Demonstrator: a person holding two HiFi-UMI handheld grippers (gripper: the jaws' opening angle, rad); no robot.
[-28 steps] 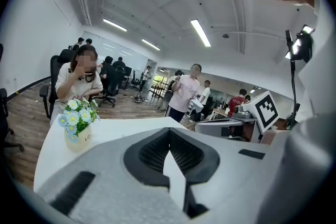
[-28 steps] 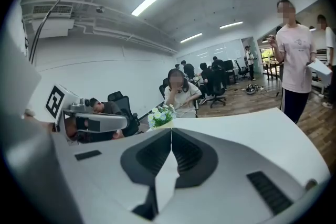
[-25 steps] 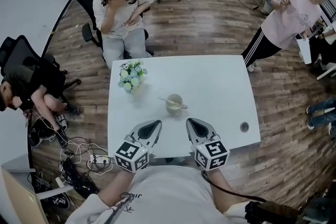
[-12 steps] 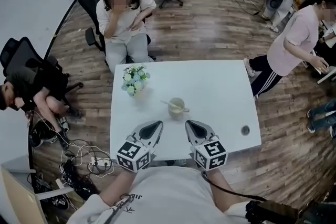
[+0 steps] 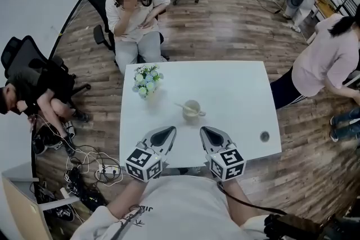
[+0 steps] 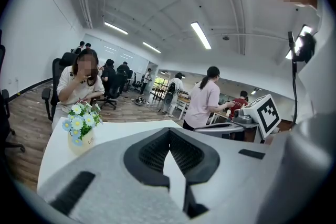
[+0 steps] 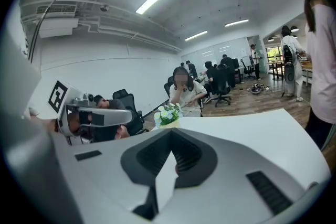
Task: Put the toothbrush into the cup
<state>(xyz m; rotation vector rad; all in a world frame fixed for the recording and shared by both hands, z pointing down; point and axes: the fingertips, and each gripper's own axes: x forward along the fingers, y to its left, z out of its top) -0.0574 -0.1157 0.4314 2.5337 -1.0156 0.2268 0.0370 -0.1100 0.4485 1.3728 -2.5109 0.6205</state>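
Note:
A beige cup (image 5: 192,109) stands near the middle of the white table (image 5: 236,87). A toothbrush (image 5: 182,105) rests in it, its handle sticking out over the rim to the left. My left gripper (image 5: 168,130) and right gripper (image 5: 206,131) lie side by side at the table's front edge, just short of the cup and apart from it. Both are shut with nothing between the jaws. The left gripper (image 6: 169,130) shows its jaws met at the tip, as does the right gripper (image 7: 170,131). The cup is hidden in both gripper views.
A small pot of blue and white flowers (image 5: 146,81) stands at the table's back left. A small dark round thing (image 5: 264,135) lies near the front right corner. A seated person (image 5: 134,8) faces the far edge; a standing person (image 5: 329,62) is right of the table. Cables (image 5: 84,168) lie on the floor at left.
Both grippers have stayed where they were, shut. The standing person in the pink top has walked and bent over to the right of the table. Cup and toothbrush have not moved.

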